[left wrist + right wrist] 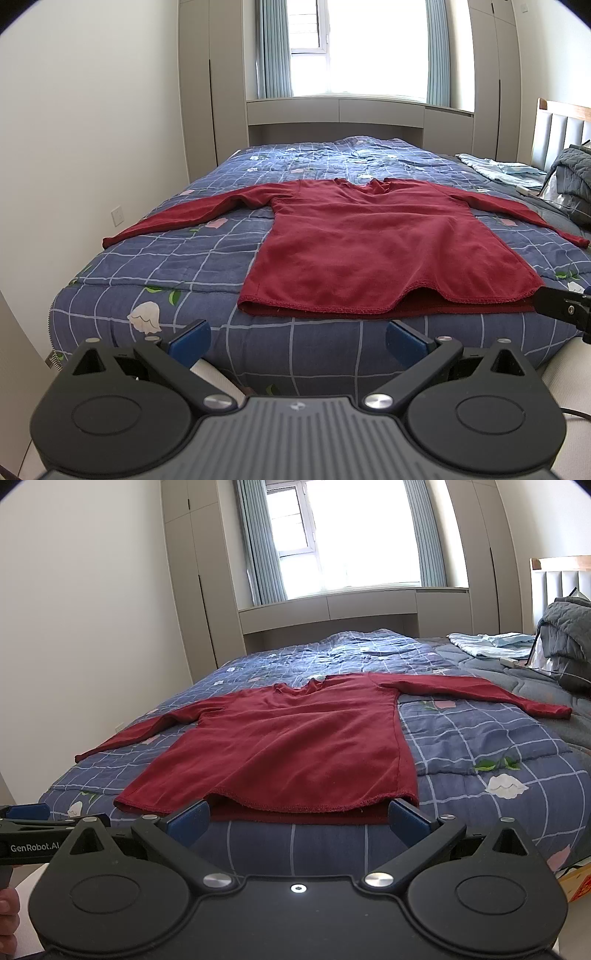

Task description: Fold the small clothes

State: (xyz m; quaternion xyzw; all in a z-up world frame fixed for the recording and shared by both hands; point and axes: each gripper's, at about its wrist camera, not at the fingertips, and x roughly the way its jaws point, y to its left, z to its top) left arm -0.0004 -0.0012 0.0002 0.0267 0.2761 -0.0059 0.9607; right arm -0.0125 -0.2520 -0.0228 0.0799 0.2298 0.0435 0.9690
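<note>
A dark red long-sleeved shirt [384, 243] lies flat on the bed, front up, both sleeves spread out to the sides, hem toward me; it also shows in the right wrist view [291, 749]. My left gripper [297, 341] is open and empty, just short of the hem at the bed's near edge. My right gripper [299, 818] is open and empty, its blue pads [404, 818] close to the hem. The right gripper also shows at the right edge of the left wrist view [565, 308], and the left gripper at the left edge of the right wrist view [33, 830].
The bed has a blue checked floral quilt [177, 258]. Light blue clothes [491, 644] and a grey bundled quilt [569, 635] lie at the far right by the headboard [561, 129]. Wardrobes and a window seat [340, 110] stand behind the bed. A white wall is on the left.
</note>
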